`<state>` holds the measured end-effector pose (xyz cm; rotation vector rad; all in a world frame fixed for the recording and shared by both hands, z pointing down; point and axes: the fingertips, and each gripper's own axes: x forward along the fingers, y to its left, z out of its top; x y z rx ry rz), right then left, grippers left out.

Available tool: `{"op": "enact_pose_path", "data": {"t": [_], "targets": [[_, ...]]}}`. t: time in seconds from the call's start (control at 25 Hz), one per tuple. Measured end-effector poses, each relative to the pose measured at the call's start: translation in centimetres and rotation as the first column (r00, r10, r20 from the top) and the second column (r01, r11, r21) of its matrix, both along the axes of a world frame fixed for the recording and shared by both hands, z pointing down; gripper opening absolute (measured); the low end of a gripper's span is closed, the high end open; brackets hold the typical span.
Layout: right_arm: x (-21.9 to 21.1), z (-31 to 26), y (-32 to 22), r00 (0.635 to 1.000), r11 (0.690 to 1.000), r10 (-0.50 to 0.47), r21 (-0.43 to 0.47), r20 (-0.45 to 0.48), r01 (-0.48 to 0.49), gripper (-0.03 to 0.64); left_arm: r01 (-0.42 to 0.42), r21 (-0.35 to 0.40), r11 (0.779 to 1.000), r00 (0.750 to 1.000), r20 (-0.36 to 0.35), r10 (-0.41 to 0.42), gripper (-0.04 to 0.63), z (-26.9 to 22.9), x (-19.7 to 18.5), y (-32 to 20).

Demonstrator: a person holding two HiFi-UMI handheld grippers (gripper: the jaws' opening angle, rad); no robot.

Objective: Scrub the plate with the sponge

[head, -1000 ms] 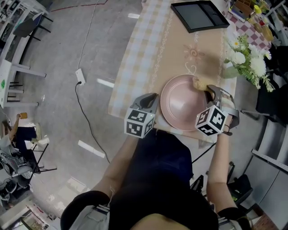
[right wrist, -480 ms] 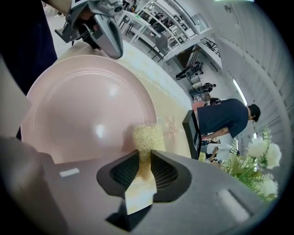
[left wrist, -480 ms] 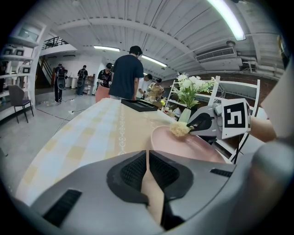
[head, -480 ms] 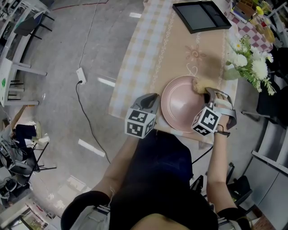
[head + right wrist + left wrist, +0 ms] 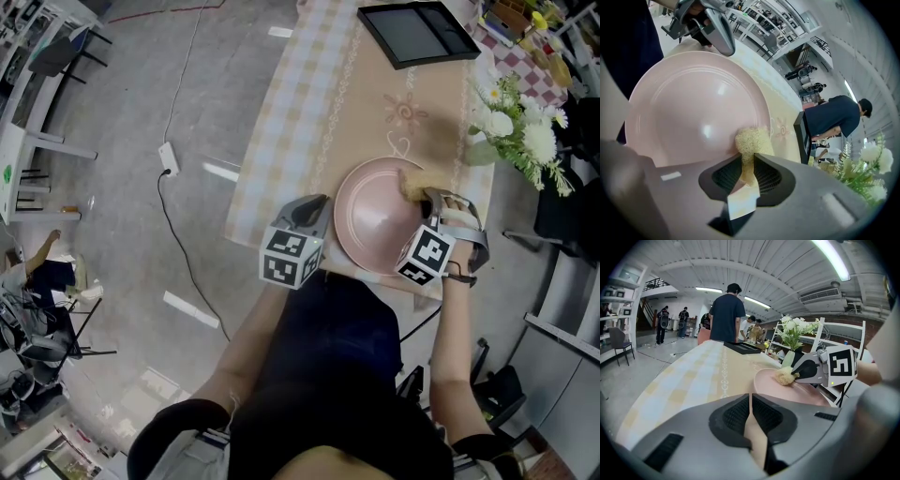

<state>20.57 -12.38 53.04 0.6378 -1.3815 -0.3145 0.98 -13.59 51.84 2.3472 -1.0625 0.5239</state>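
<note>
Here, item by item: a round pink plate (image 5: 375, 211) lies flat near the front edge of the tabletop (image 5: 309, 112), which is covered by a pale checked cloth with a beige centre strip. A yellowish sponge (image 5: 417, 181) rests on the plate's inner surface close to its far right rim. The right tongs (image 5: 433, 195) are clenched on this sponge; the right gripper view shows the sponge (image 5: 752, 140) pinched between the two dark pads of those tongs (image 5: 747, 161), its free end pressed against the plate (image 5: 693, 108). The left tongs (image 5: 316, 206) sit just beside the plate's left rim, and whether they touch it cannot be told. The left gripper view shows these tongs (image 5: 750, 399) clenched with nothing between them (only bare cloth shows past the pads), with the plate (image 5: 787, 387) off to the right. Further items: a black tray (image 5: 417, 33) at the tabletop's far end, well apart from the plate; a bunch of white flowers (image 5: 525, 127) beside the right edge; a person in a dark shirt (image 5: 726, 315) standing beyond the far end, back to the camera.
</note>
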Motion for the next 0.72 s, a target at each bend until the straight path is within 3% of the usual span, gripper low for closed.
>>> {"op": "enact_pose_path", "data": {"t": [0.36, 0.6, 0.72], "targets": [[0.3, 0.2, 0.8, 0.999, 0.999, 0.034, -0.02, 0.009, -0.034, 0.08, -0.003, -0.001, 1.0, 1.0, 0.001, 0.003, 0.026, 0.1, 0.0, 0.1], [-0.5, 0.8, 2.0, 0.973, 0.986, 0.153, -0.099, 0.174, -0.137, 0.077, -0.005, 0.002, 1.0, 1.0, 0.001, 0.005, 0.026, 0.0, 0.0, 0.3], [-0.8, 0.7, 2.2, 0.957, 0.978, 0.197, -0.108, 0.215, -0.178, 0.077, -0.006, 0.002, 1.0, 1.0, 0.0, 0.006, 0.026, 0.0, 0.0, 0.4]]}}
